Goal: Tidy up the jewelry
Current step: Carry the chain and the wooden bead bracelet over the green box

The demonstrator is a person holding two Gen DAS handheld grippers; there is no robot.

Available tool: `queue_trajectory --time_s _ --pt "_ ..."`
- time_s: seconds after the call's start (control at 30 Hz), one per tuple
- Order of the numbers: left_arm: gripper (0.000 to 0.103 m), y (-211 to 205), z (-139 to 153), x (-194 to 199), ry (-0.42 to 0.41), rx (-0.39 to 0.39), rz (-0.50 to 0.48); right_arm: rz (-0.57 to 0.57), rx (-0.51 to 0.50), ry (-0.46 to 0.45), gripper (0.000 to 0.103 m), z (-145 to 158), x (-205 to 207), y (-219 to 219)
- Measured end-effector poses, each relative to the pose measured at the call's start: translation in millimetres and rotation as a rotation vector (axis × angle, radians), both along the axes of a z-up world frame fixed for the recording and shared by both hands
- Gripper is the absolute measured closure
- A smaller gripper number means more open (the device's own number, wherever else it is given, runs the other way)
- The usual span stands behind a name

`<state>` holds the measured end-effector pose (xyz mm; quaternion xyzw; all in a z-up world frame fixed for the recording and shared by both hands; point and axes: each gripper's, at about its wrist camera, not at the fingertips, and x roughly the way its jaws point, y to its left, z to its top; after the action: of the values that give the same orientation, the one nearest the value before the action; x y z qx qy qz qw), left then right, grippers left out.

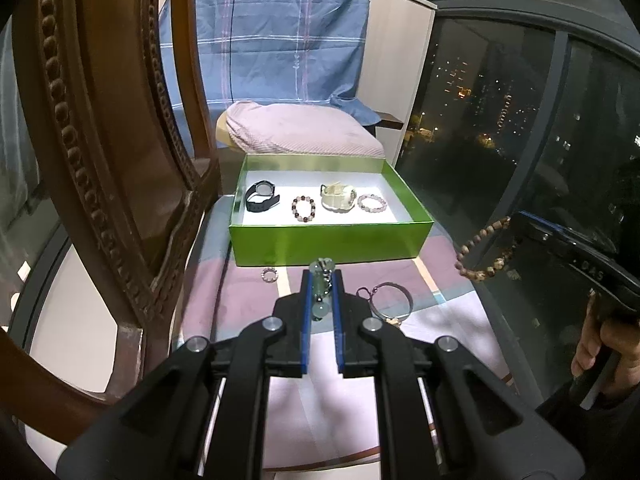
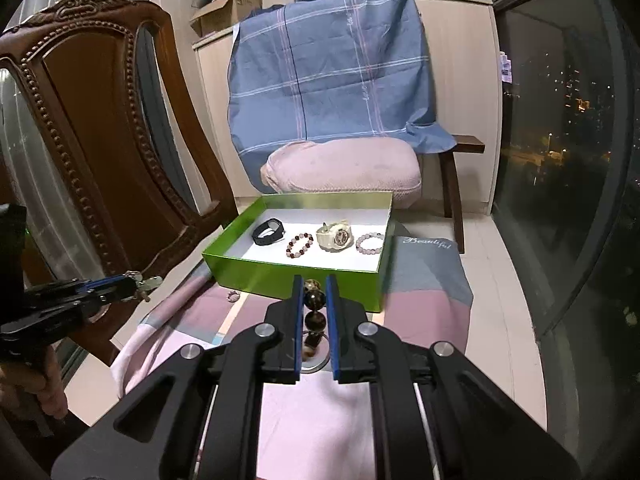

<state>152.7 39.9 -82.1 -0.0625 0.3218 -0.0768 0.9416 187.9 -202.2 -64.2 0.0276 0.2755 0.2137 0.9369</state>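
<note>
A green box [image 1: 328, 242] [image 2: 296, 276] holds a black watch [image 1: 261, 196] [image 2: 269, 232], a red-and-pink bead bracelet [image 1: 304, 209] [image 2: 299, 245], a white watch [image 1: 339, 198] [image 2: 335, 237] and a pale bead bracelet [image 1: 372, 203] [image 2: 369, 243]. My left gripper [image 1: 322, 284] [image 2: 138, 282] is shut on a pale green bead piece [image 1: 322, 300]. My right gripper [image 2: 313, 288] is shut on a brown bead bracelet [image 2: 312, 300] [image 1: 480, 252], held in the air right of the box. A small bead ring [image 1: 269, 274] [image 2: 232, 297] and a thin bangle [image 1: 390, 300] lie on the cloth.
A pink-and-grey cloth [image 1: 248, 300] [image 2: 424, 288] covers the table. A carved wooden chair back [image 1: 100, 140] [image 2: 100, 140] stands close on the left. A pink cushion [image 2: 344, 168] and blue sheet [image 2: 332, 68] lie behind the box. A dark window [image 1: 520, 120] is on the right.
</note>
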Motion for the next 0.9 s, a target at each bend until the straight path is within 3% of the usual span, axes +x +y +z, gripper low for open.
queue_trajectory --time_s 0.9 --pt "0.094 -7 -5 5 0.036 0.003 -0.01 0.033 -0.027 0.023 0.092 -8 -11 14"
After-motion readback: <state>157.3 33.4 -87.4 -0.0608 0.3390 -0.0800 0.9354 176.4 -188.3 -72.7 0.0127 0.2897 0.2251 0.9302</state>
